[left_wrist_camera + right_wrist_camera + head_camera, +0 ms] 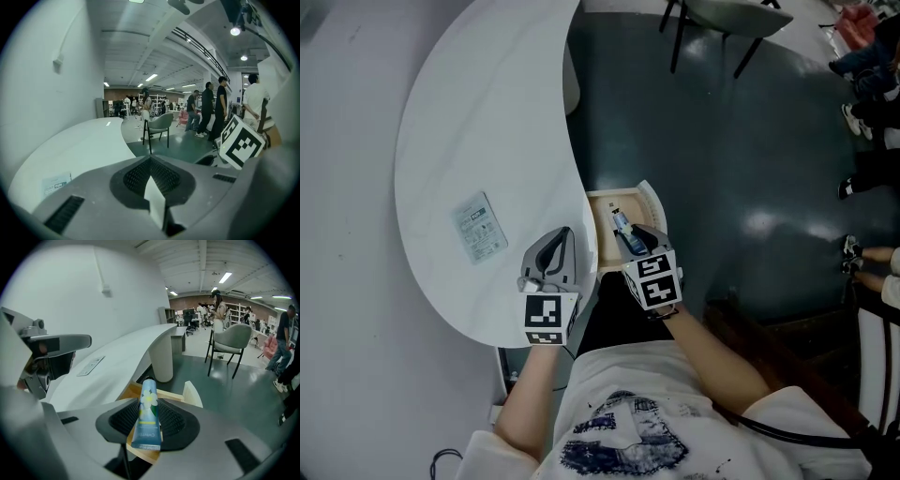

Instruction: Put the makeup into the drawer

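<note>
Clamps right gripper (146,422) fingers on a soft blue tube (149,404) over the wooden drawer (603,234), right of the curved white table (487,131); presses left gripper (151,173) fingers together.

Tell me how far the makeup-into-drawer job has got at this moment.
Done: the drawer stands open beside the table. In hand: the right gripper has its jaws shut on a blue tube, held over that drawer. Remaining: releasing the tube inside; a flat packet on the table may follow. The left gripper is shut and empty.
</note>
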Demonstrator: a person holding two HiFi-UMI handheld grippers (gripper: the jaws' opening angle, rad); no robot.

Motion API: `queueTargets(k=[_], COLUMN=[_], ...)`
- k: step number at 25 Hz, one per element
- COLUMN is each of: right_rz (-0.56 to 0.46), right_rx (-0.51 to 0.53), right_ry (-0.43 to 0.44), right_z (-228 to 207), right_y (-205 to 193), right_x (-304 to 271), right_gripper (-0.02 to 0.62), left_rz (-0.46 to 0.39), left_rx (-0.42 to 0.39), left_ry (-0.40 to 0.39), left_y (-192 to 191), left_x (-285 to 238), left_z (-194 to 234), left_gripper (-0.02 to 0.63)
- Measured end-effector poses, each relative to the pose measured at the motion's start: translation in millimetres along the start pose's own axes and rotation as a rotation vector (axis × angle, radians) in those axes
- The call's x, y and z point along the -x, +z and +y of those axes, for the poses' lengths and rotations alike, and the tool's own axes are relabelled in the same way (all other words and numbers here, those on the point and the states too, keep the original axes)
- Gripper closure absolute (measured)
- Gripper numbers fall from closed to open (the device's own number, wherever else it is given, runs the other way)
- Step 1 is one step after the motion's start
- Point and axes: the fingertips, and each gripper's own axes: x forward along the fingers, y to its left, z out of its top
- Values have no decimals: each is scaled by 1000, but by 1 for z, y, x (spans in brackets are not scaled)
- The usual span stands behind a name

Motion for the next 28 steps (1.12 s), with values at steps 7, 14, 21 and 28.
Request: queueTargets(k=[7, 14, 21, 28], right_rz=[11, 20, 50, 78], right_rx=[-63, -132, -155, -157], right_ry=[-17, -40, -50, -51], right_z=[-6, -15, -22, -20], right_y=[-5, -17, -31, -45], right_x=[-27, -52, -74, -92], right_gripper=[451, 451, 451, 451], left_rz=[-19, -6, 22, 45], left_rx=[-5, -8, 1, 8], left_ry=[-40, -78, -86, -83], left_y=[5, -4, -18, -27], left_x=[-19, -41, -57, -63], left_z=[8, 8, 12, 17], left_gripper=[560, 560, 560, 560])
